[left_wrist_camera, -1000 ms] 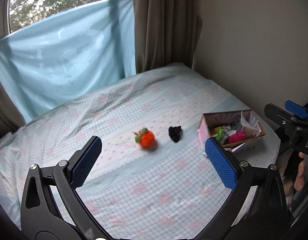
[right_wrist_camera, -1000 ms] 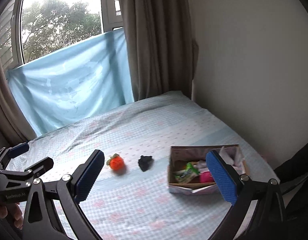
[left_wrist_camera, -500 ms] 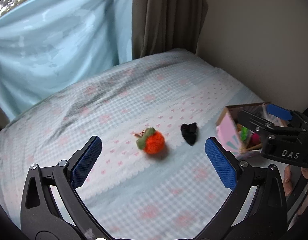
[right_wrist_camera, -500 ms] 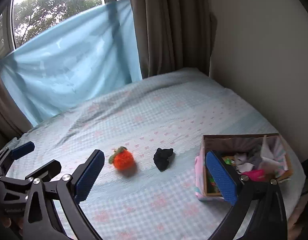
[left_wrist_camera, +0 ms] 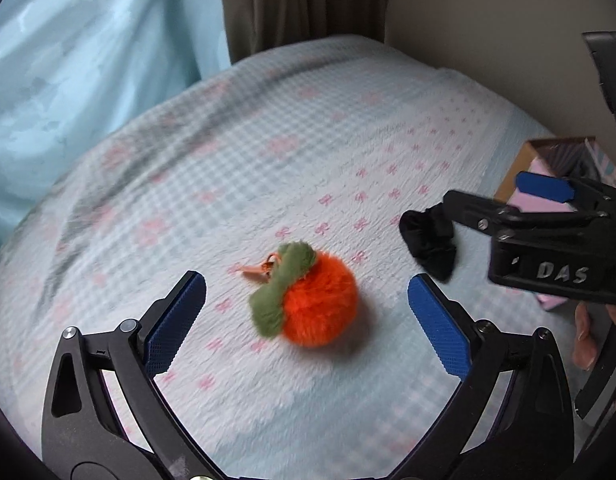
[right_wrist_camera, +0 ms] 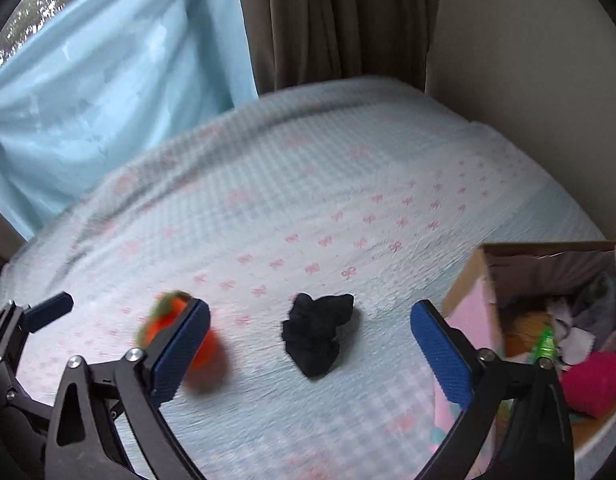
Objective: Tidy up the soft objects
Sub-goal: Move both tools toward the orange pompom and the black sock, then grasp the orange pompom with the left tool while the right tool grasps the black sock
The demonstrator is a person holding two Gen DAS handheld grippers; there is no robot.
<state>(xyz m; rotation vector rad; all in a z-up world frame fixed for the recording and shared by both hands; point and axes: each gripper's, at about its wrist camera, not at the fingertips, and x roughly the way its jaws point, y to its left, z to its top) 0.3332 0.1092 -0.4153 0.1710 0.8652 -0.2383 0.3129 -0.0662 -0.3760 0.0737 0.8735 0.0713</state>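
A fluffy orange plush fruit with a green leaf top (left_wrist_camera: 308,300) lies on the bed, just ahead of my left gripper (left_wrist_camera: 306,312), whose blue pads stand wide apart on either side of it without touching. A crumpled black cloth (right_wrist_camera: 317,332) lies to its right, ahead of my right gripper (right_wrist_camera: 309,340). The right jaws are closing and stand wide, with the cloth in line between them and untouched. In the right wrist view the orange plush (right_wrist_camera: 180,332) is half hidden behind the left finger. The right gripper (left_wrist_camera: 547,216) also shows at the right of the left wrist view.
A checked blue bedsheet with pink bows (right_wrist_camera: 308,200) covers the bed. An open cardboard box (right_wrist_camera: 487,280) holding several soft items, one of them pink (right_wrist_camera: 595,380), sits at the right. A wall and brown curtain (right_wrist_camera: 327,20) stand behind, a light blue cloth (right_wrist_camera: 108,80) at the left.
Both grippers have come down and forward toward the bed. The orange plush and the black cloth now loom large just ahead of the fingers. The box has slid to the right edge.
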